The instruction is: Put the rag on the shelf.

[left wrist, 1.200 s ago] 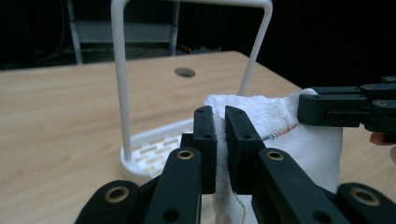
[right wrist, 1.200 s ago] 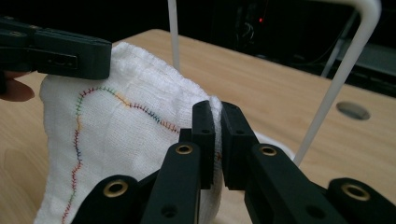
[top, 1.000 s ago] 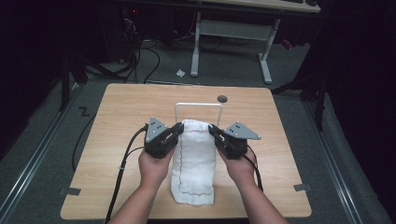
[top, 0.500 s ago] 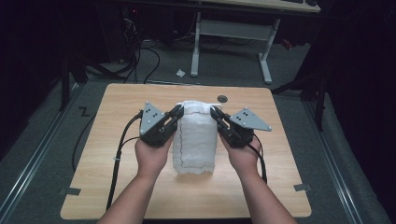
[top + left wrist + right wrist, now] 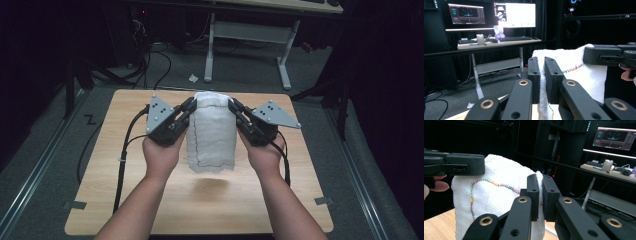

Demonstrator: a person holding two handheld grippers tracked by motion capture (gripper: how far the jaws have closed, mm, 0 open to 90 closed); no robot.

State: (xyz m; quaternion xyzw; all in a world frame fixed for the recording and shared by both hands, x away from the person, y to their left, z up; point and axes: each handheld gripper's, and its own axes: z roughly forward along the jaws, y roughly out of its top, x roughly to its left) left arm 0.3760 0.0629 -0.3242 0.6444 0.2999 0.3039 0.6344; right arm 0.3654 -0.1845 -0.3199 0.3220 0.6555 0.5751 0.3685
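Note:
A white towel [image 5: 212, 132] with coloured stitching along its edge hangs in the air above the wooden table [image 5: 125, 200], stretched between both grippers. My left gripper [image 5: 191, 106] is shut on the towel's upper left corner; my right gripper [image 5: 233, 106] is shut on its upper right corner. In the left gripper view the towel [image 5: 574, 67] edge is pinched between the black jaws of the left gripper [image 5: 542, 75], with the other gripper's jaws at right. In the right gripper view the towel [image 5: 496, 195] fold is clamped in the right gripper [image 5: 540, 195].
A white metal table frame [image 5: 250, 35] stands on the floor beyond the table. Black cables [image 5: 125, 160] trail from the left gripper across the tabletop. In the gripper views, a desk with monitors [image 5: 514, 15] and a keyboard stands behind.
Both hands have risen, lifting the towel off the table; it lay flat a second ago and now hangs free, folded shorter, between the two grippers.

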